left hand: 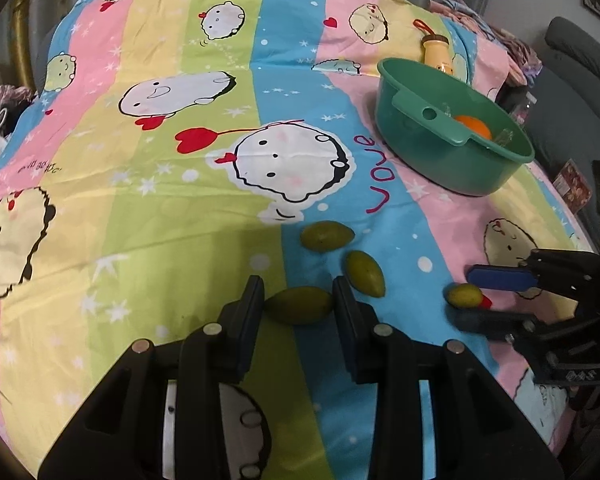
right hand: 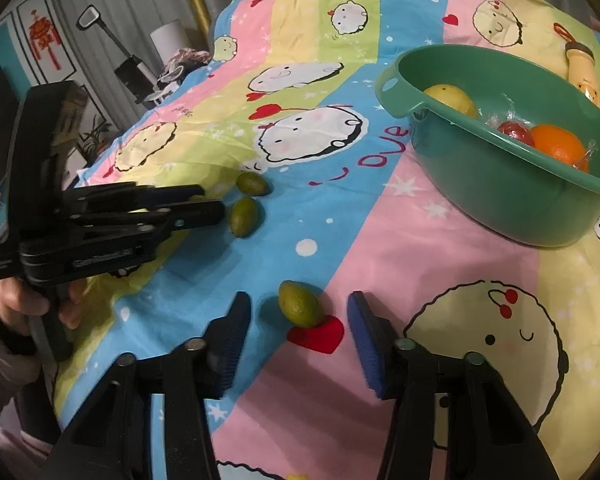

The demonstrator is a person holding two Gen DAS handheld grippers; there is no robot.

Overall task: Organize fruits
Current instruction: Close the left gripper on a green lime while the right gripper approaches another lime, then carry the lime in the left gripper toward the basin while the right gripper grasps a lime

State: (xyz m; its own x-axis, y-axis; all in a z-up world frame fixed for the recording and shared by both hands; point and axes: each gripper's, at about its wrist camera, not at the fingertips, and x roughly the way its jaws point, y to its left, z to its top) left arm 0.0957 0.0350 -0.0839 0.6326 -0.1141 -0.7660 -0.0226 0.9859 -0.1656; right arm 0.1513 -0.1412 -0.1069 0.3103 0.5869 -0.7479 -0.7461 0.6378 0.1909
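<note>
Pick-up step. Left gripper clamps a green fruit on the bedsheet. Right gripper straddles another fruit, pads clear. Next, I judge: carry to the basin at two o'clock.

Basin wall hides most of orange; wrapped red fruit half hidden; bottle label unreadable.
</note>
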